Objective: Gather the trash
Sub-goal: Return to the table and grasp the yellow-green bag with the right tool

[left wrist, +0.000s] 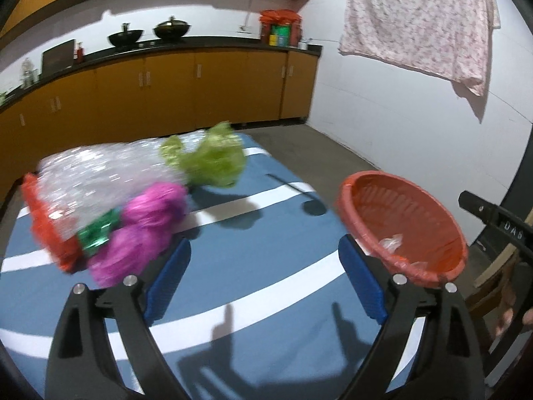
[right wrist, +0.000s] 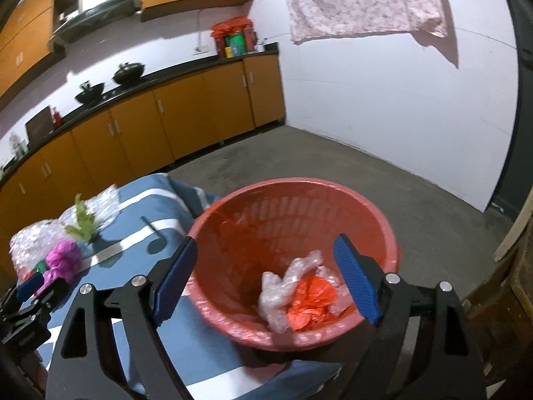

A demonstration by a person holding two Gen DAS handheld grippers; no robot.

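The surface [left wrist: 253, 266], which is wearing a blue cloth with broad white stripes, is carrying the whole working scene in front of a run of orange kitchen cabinets [left wrist: 160, 93]. At its near right edge the red basket [right wrist: 233, 286] is standing as the receptacle, and in the right wrist view it is overhanging the edge of the cloth toward the floor [right wrist: 333, 166]. Inside it, a crumpled clear wrap [right wrist: 283, 283] and an orange bag [right wrist: 309, 303] are already lying on the bottom. The remaining trash is waiting well apart from the basket on the left part of the surface: a large bundle of bubble wrap [left wrist: 100, 173], a red-orange bag [left wrist: 46, 230] beneath it, two magenta foil wads [left wrist: 143, 230], a green crinkled piece [left wrist: 213, 160] behind them, and a small green foil scrap [left wrist: 96, 233] between the red bag and the magenta wads. The left gripper [left wrist: 263, 280] is pointing at the bare cloth between pile and basket, its jaws standing wide apart with nothing between them; the right gripper [right wrist: 266, 280] is hovering over the basket mouth, its jaws likewise apart and empty. Several risks are presenting themselves: the basket, being light and perched near the edge, could be nudged off by the right gripper; the bubble wrap, being bulky and springy, could slip out of a shallow pinch; and the small foil scrap could be dragged off the surface when neighbouring pieces are lifted.
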